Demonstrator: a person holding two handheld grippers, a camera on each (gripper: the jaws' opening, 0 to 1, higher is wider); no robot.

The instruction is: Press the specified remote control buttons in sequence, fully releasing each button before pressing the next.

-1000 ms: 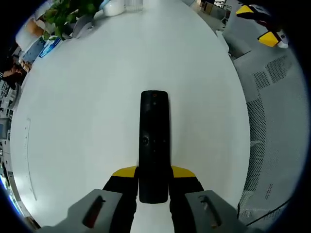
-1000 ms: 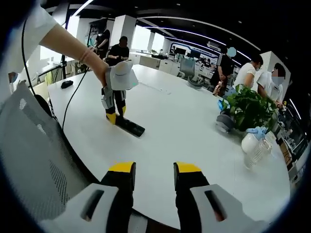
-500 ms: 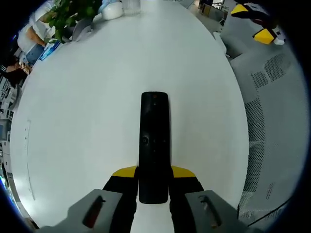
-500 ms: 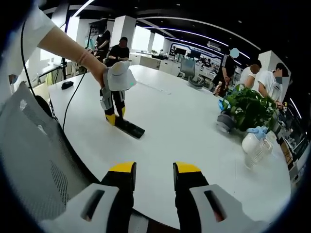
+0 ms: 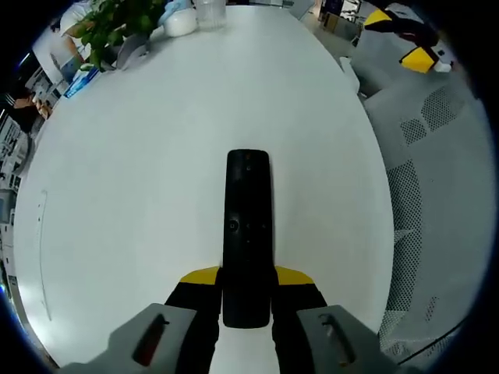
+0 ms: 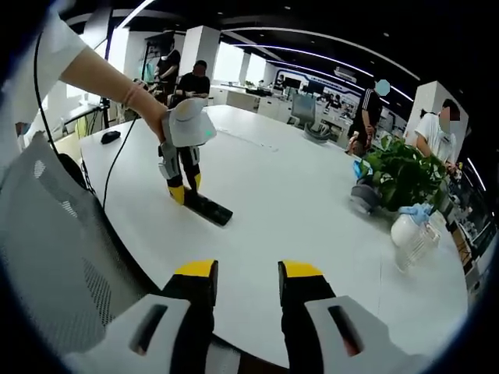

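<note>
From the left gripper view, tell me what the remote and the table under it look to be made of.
Remote: probably moulded plastic, matte black, showing no sharp glare; its small buttons barely stand out. The left gripper is shut on its near end.

Table: a smooth white top, likely laminate or painted board; it gives only a soft, even sheen and no grain. The core material cannot be told.

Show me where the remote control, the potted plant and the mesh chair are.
remote control (image 5: 248, 226), left gripper view, middle of its button face
potted plant (image 6: 401, 175), right gripper view, leaves
mesh chair (image 6: 54, 257), right gripper view, backrest mesh
</note>
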